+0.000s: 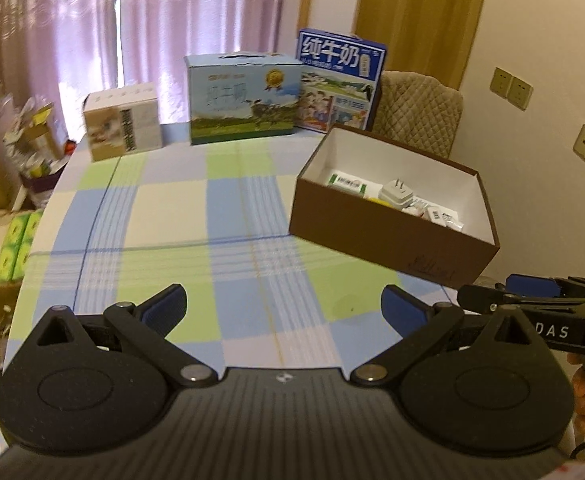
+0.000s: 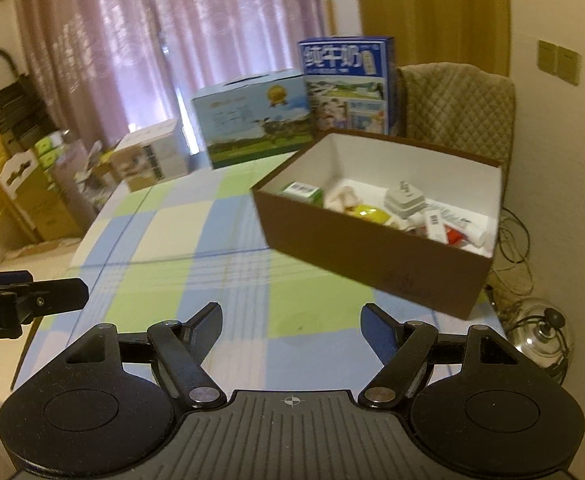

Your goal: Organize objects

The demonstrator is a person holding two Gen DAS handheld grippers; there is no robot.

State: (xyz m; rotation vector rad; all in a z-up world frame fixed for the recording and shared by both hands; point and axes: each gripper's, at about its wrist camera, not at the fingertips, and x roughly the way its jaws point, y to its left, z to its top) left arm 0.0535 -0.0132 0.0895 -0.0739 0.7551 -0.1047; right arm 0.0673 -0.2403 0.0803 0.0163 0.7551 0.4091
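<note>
Table (image 1: 172,216), covered by a blue, green and cream checked cloth, was seen filling most of both views. Pink curtains (image 1: 152,20) were hung behind it.

Three cartons were lined up along the far edge: a tall blue milk carton (image 1: 340,80) on the right, a wider blue-green carton with a handle (image 1: 242,100) just beside it, and a small beige carton (image 1: 122,124) set apart to the left. A quilted chair back (image 1: 420,112) was visible behind the tall carton.

Brown open box (image 2: 372,252), white inside, was placed on the table's right side, near its edge. The small objects were found collected inside it: a green-and-white packet (image 2: 302,192) at the left end, a white plug adapter (image 2: 404,200) in the middle, a yellow item (image 2: 366,213) in front of it, and a tube and small packets at the right end. Those last items were too small to be identified.

Left gripper (image 1: 284,308) was held over the near part of the cloth, fingers spread wide, nothing between them. Right gripper (image 2: 292,326) was held likewise: fingers well apart, nothing gripped. Both were kept well clear of the box. Each gripper was caught side-on at the edge of the other's view.

A metal pot lid (image 2: 540,332) and cables were seen on the floor to the right of the table.
</note>
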